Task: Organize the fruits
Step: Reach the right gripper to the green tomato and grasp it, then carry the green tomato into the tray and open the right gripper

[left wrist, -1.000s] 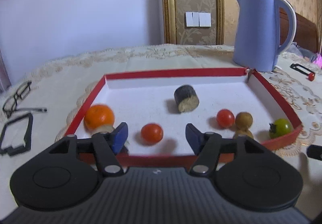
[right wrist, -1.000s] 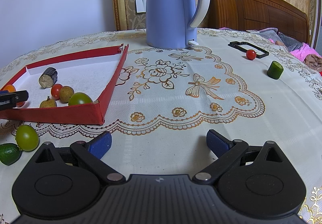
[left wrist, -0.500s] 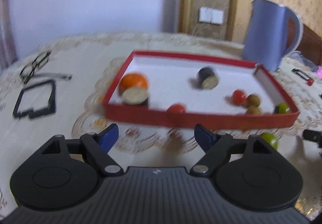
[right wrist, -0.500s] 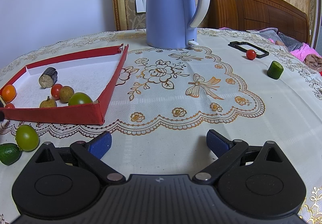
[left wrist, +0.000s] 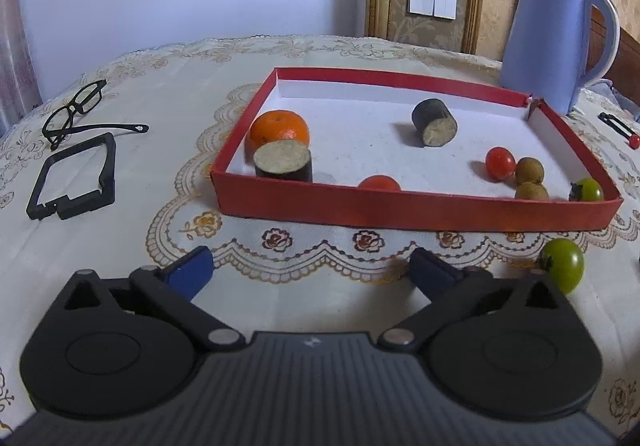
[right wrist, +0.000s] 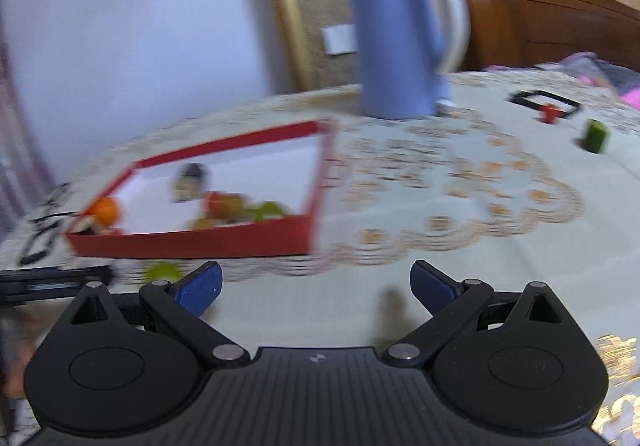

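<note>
A red tray (left wrist: pixel 400 207) holds an orange (left wrist: pixel 279 127), two dark cut cylinders (left wrist: pixel 434 122), red tomatoes (left wrist: pixel 500 161), brown fruits (left wrist: pixel 529 170) and a green tomato (left wrist: pixel 587 189). Another green tomato (left wrist: pixel 562 264) lies on the cloth outside the tray's near right corner. My left gripper (left wrist: pixel 310 273) is open and empty, in front of the tray. My right gripper (right wrist: pixel 316 284) is open and empty, right of the tray (right wrist: pixel 192 242); its view is blurred. A green fruit (right wrist: pixel 162 270) lies by its left finger. A green piece (right wrist: pixel 596 135) and a small red tomato (right wrist: pixel 550 113) lie far right.
A blue kettle (left wrist: pixel 554 41) stands behind the tray's right corner. Glasses (left wrist: pixel 76 109) and a black frame (left wrist: pixel 74 175) lie on the cloth at the left. Another black frame (right wrist: pixel 544 101) lies at the far right, near a wooden headboard.
My left gripper has pulled back out of the tray, leaving a red tomato inside, and opened wider. My right gripper, still until now, has swung and its view is blurred.
</note>
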Motion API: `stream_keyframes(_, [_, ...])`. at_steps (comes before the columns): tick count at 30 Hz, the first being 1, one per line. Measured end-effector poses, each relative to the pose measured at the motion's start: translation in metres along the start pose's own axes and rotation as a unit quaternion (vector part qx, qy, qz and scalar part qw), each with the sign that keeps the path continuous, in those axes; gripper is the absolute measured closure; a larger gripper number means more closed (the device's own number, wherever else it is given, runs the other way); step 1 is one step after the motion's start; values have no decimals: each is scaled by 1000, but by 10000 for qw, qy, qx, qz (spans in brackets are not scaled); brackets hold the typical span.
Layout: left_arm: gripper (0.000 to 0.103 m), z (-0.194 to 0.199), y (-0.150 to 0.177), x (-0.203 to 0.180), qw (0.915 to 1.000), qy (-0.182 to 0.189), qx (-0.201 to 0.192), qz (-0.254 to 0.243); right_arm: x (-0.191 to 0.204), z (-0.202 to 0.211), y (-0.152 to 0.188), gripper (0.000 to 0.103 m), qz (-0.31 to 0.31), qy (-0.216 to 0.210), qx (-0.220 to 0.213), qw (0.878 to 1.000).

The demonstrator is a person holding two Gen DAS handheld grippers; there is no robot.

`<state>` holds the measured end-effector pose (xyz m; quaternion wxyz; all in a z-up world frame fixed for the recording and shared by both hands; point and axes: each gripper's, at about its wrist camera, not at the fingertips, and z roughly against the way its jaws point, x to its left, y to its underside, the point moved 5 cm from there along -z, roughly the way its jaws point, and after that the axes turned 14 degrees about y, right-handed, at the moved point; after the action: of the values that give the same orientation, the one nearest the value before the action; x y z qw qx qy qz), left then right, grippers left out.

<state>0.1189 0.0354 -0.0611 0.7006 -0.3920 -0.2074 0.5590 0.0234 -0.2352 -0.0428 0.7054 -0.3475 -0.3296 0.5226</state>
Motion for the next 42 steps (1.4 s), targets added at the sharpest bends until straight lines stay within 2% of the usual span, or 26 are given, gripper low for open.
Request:
stream_keyframes(3, [0,0,0,0,10000,-3,0,0,28,8,-2,3,209,-216,-74,9995])
stream_keyframes(6, [0,0,0,0,10000,-1,1,-1,49,8,-3,11,400,-253,-71,9989])
stream_keyframes(11, [0,0,0,0,10000,-4,0,-3,70,-9,-3,31,415,-396,244,9981])
stream_keyframes(18, [0,1,0,0,10000,-3,0,-4,94,-18,4,33,643,-441,303,9965])
stream_keyframes(22, [0,1,0,0,10000,-3,0,-4,95,-22,3,33,566,-397,336,9970])
stream_keyframes(24, [0,1,0,0,10000,-3,0,-4,93,-24,3,40,490,-432,353,9972])
stream_keyframes(26, [0,1,0,0,10000,-3,0,-4,93,-22,3,56,442,-519,370,9970])
stream_keyframes(28, [0,1,0,0,10000,-2,-1,-4,96,-19,3,63,499,-550,345,9966])
stream_keyframes(32, [0,1,0,0,10000,-2,-1,-5,99,-14,5,68,613,-431,193,9970])
stream_keyframes(35, [0,1,0,0,10000,-2,0,-5,96,-12,6,68,552,-460,164,9973])
stream_keyframes(42, [0,1,1,0,10000,-1,-1,-6,88,7,-5,68,580,-471,-219,9970])
